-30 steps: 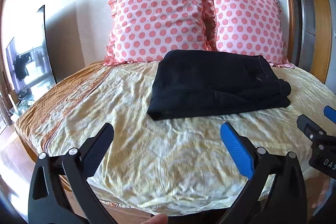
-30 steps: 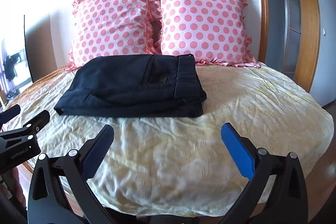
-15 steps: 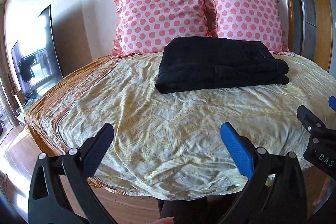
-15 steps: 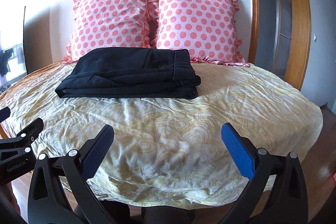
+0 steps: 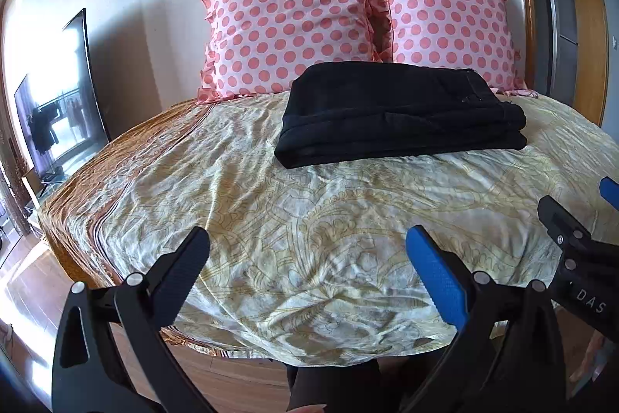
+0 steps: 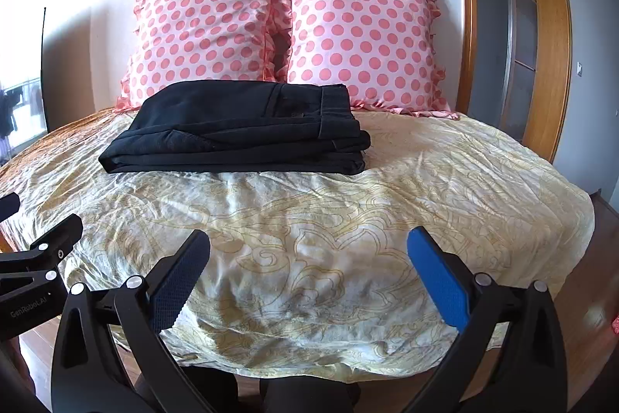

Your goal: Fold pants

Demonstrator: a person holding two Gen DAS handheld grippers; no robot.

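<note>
The black pants [image 5: 398,113] lie folded in a flat stack on the bed, toward the pillows; they also show in the right wrist view [image 6: 240,128]. My left gripper [image 5: 307,258] is open and empty, held near the bed's front edge, well short of the pants. My right gripper [image 6: 307,260] is open and empty too, at the front edge beside the left one. Each gripper shows at the side of the other's view, the right one [image 5: 572,239] and the left one [image 6: 35,258].
The bed has a wrinkled yellow patterned cover [image 5: 329,219]. Two pink polka-dot pillows [image 5: 294,22] [image 5: 445,22] lean against the wall behind the pants. A TV [image 5: 58,111] stands at the left. A wooden door frame [image 6: 545,45] is at the right. The floor [image 5: 23,297] is wooden.
Both grippers have drawn back and lower from the bed, so the folded pants look farther away. The pants have not moved. Both grippers stayed open.
</note>
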